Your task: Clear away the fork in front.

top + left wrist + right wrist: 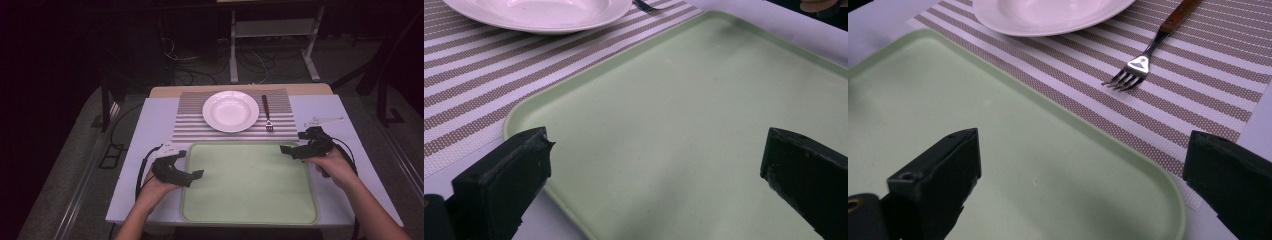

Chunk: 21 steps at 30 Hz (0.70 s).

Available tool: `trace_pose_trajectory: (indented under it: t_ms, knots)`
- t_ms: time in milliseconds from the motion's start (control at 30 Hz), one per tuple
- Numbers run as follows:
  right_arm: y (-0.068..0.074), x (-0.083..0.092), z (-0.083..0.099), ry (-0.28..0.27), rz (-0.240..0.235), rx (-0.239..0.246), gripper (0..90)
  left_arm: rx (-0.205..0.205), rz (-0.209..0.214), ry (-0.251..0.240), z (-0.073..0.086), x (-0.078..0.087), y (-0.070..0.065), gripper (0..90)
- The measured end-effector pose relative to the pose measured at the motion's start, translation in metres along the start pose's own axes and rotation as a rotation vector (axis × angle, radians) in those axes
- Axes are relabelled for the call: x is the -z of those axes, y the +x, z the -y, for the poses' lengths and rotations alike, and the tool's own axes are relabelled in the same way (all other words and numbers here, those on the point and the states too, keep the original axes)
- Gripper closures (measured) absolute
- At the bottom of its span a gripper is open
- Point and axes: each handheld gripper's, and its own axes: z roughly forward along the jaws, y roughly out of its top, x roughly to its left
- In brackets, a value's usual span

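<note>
Both my left gripper and right gripper gape wide, empty; reaching to twelve o'clock, I'd risk clipping the fork off the placemat.

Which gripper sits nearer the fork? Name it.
The right gripper, over the green tray's far right corner, just below the fork. The left gripper hovers at the tray's left edge.

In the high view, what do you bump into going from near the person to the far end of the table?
Green tray → striped placemat → white plate.
</note>
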Motion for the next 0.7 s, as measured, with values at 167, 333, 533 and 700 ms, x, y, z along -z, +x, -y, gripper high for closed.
trace_pose_trajectory:
  t_ms: [167,333,533,700]
  knots:
    - [-0.002,-0.006,-0.008,0.005,0.006,0.001,2.6,0.003,-0.001,-0.001,0.000,0.001,0.000,0.0]
    - [-0.004,-0.012,-0.018,0.005,0.009,0.005,2.7,-0.002,0.003,-0.003,0.000,0.001,0.000,0.0]
    - [-0.007,-0.015,-0.028,0.005,0.009,0.007,2.6,0.002,0.003,-0.002,0.001,0.001,0.002,0.0]
    - [-0.011,-0.017,-0.035,0.003,0.008,0.001,2.6,-0.005,-0.001,-0.003,0.001,0.002,0.001,0.0]
